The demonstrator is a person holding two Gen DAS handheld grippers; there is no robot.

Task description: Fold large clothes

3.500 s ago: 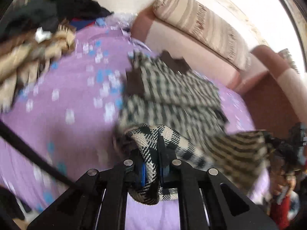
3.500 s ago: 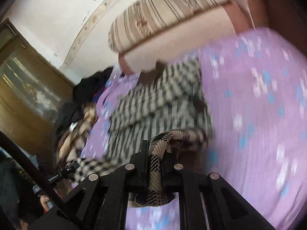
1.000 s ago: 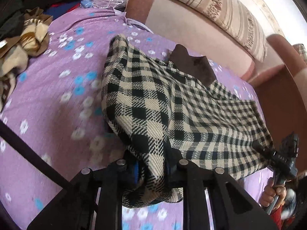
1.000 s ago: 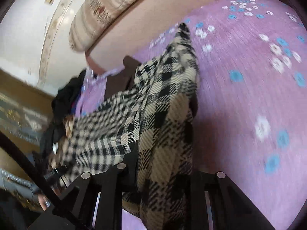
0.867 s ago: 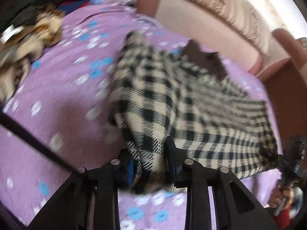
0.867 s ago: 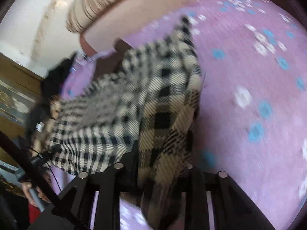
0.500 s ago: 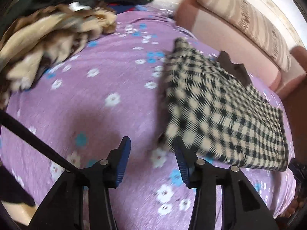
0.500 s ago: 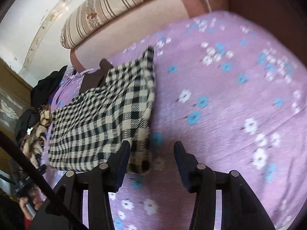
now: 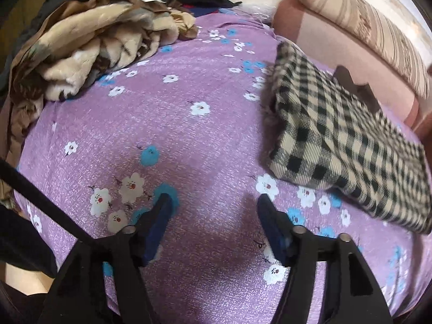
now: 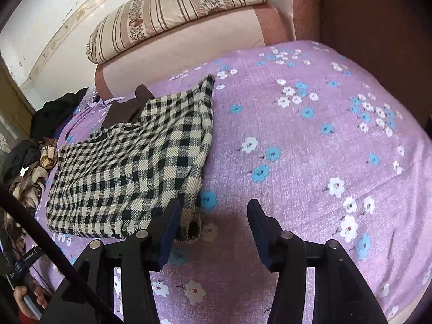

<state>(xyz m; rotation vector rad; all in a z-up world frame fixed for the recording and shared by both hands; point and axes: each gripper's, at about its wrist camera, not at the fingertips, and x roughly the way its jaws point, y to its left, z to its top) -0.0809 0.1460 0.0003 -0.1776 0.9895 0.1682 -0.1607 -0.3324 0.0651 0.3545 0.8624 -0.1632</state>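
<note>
Both grippers, left [image 9: 210, 198] and right [image 10: 213, 205], hang spread and empty above the purple sheet [image 10: 310, 148]. The folded checked coat [image 10: 129, 167] lies flat on the sheet, beside the right gripper's left finger. Beyond the coat, a striped cushion [image 10: 175, 8] tops the pink sofa back.

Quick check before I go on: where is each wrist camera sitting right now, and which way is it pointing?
Left wrist: on the open left gripper, above the purple bedsheet; checked garment right, beige blanket pile left.
Right wrist: on the open right gripper, facing the sofa back; garment left, a hand lower left.
Shared: garment, bedsheet, striped cushion.
</note>
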